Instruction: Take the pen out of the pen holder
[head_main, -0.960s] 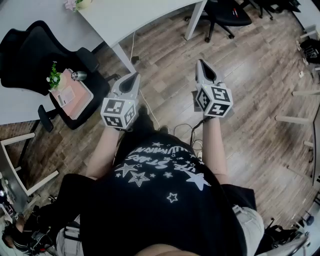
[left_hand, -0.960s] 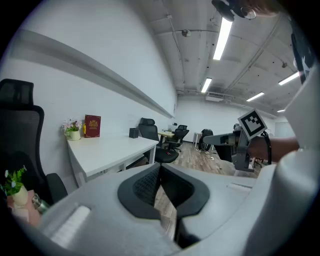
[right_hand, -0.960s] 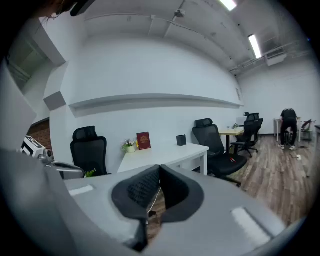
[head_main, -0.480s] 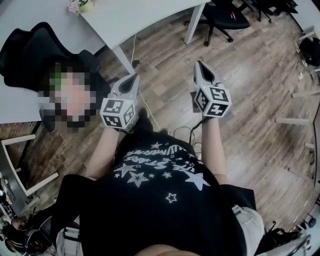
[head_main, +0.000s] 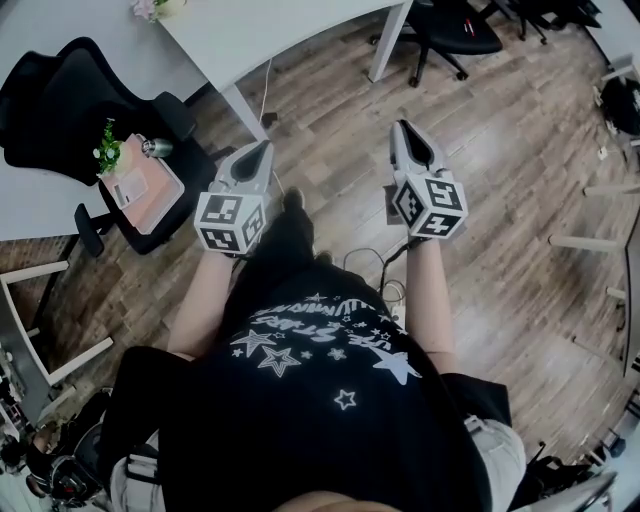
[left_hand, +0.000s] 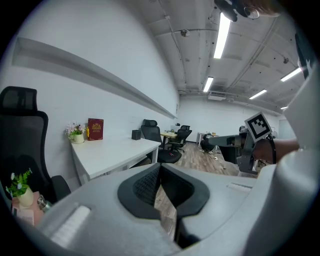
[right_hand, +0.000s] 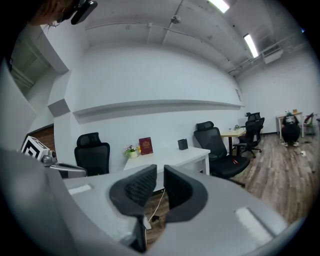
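The pen holder (left_hand: 136, 134) is a small black box far off on the white desk (left_hand: 115, 150); it also shows as the same black box (right_hand: 182, 144) in the right gripper view. No pen can be made out. Both grippers hang in the air over the wooden floor, well short of the desk. My left gripper (head_main: 263, 148) (left_hand: 160, 167) is shut, pads meeting, with nothing held. The jaws of my right gripper (head_main: 401, 127) (right_hand: 160, 172) are opening, with a narrow gap and nothing between them.
A black office chair (head_main: 60, 95) carries a pink pad (head_main: 140, 185) and a small plant (head_main: 108, 150). A red book (left_hand: 95, 128) and flowers (left_hand: 76, 132) stand on the desk. More black chairs (head_main: 450, 25) stand beyond, and a cable (head_main: 300, 225) runs over the floor.
My left gripper has drifted a little to the left. The right gripper has stayed about where it was.
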